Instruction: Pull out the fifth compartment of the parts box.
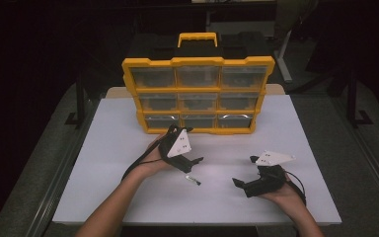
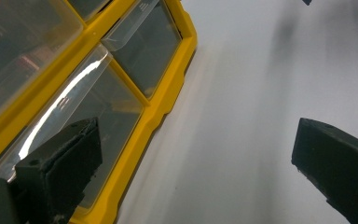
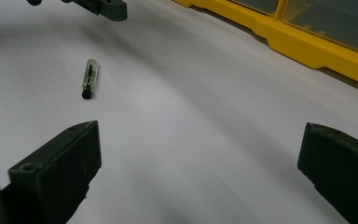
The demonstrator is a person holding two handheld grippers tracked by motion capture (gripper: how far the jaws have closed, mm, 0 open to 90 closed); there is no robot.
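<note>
The small clear glass tube with a black cap (image 1: 193,180) lies loose on the white counter (image 1: 128,197) between both released hand-held grippers, just below the left hand-held gripper (image 1: 190,148), long axis pointing toward the right hand-held gripper (image 1: 244,170).

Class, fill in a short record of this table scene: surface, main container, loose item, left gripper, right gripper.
surface: white table top
main container: yellow organiser case, upright at the far side, clear-fronted drawers in three rows, yellow handle on top
loose item: small clear tube with black tip, lying flat on the table between the grippers
left gripper: jaws open, close to the case's bottom-left drawer, holding nothing
right gripper: jaws open, low over the table, pointing toward the tube, holding nothing
</note>
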